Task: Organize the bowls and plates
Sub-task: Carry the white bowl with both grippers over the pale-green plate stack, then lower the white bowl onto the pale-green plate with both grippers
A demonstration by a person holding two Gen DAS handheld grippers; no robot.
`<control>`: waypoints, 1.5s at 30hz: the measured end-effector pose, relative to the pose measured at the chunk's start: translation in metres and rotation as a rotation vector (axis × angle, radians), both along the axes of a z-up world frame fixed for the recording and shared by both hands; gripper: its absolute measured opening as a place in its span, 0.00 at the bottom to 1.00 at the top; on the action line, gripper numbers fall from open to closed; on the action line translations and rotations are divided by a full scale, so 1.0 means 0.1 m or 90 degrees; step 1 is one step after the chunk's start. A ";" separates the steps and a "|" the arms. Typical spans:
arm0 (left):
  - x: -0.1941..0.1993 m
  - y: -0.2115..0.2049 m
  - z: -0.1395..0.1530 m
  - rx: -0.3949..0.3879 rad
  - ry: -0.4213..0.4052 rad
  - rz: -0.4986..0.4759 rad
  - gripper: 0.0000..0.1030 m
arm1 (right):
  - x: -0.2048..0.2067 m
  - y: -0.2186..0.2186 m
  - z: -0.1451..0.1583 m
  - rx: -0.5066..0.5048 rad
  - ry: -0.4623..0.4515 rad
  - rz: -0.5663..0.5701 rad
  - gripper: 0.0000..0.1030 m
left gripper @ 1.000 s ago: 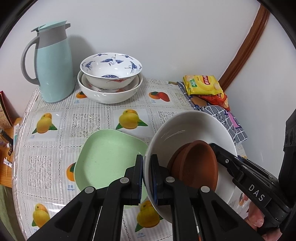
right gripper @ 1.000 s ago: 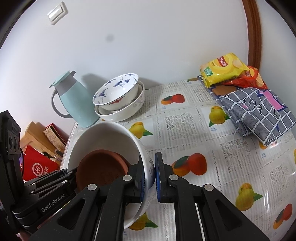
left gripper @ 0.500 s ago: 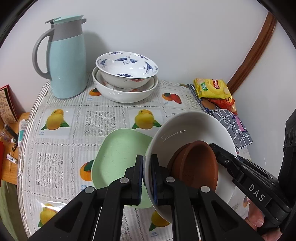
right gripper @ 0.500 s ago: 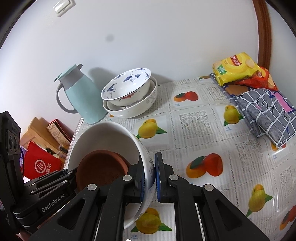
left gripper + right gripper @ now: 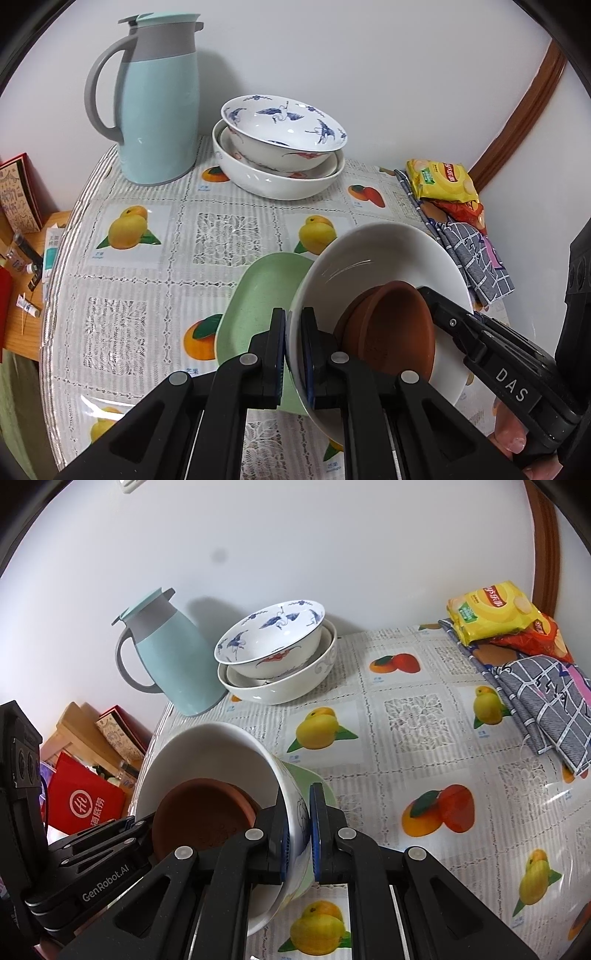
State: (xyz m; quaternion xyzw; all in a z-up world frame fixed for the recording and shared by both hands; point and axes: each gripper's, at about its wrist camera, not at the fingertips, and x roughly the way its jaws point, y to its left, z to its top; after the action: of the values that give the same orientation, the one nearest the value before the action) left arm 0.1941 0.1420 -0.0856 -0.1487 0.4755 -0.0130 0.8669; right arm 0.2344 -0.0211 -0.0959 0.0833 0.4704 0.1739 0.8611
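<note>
White lettering "DAS" runs along the black right gripper [image 5: 424, 295] at the lower right of the left wrist view, and "GenRobot.AI" along the black left gripper [image 5: 133, 821] at the lower left of the right wrist view. A yellow crisp packet [image 5: 441, 181] with a red logo lies at the right edge of the fruit-printed plastic tablecloth [image 5: 147, 295], on a red packet [image 5: 461, 208] and a folded grey checked cloth [image 5: 476, 254]. A red bag [image 5: 86, 805] with white characters stands at the left of the right wrist view.

Each gripper pinches one side of the rim of a large white glazed bowl [image 5: 376, 258], held tilted in the lower middle of both views. Inside it lie small brown clay bowls [image 5: 391, 332], nested. Beneath the white bowl's left edge sits a pale green squarish plate [image 5: 258, 295] on the cloth.

In the upper middle, a white bowl painted with blue cranes [image 5: 284, 122] rests in a wider white bowl [image 5: 273, 181], beside a light blue and grey thermos jug [image 5: 155, 103].
</note>
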 end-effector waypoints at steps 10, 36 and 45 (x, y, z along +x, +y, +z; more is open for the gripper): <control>0.03 0.14 -0.08 -0.003 0.011 0.014 0.08 | 0.06 0.12 -0.09 -0.001 0.012 0.014 0.10; 0.26 0.24 -0.67 -0.020 0.086 0.021 0.09 | 0.32 0.22 -0.72 -0.008 0.109 0.024 0.09; 0.31 0.23 -0.67 -0.016 0.078 0.009 0.10 | 0.35 0.22 -0.74 0.001 0.108 0.031 0.09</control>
State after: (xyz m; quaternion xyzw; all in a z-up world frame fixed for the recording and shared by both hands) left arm 0.2250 0.1654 -0.1525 -0.1637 0.5263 -0.0041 0.8344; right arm 0.2696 0.0007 -0.1696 0.0867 0.5432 0.1876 0.8138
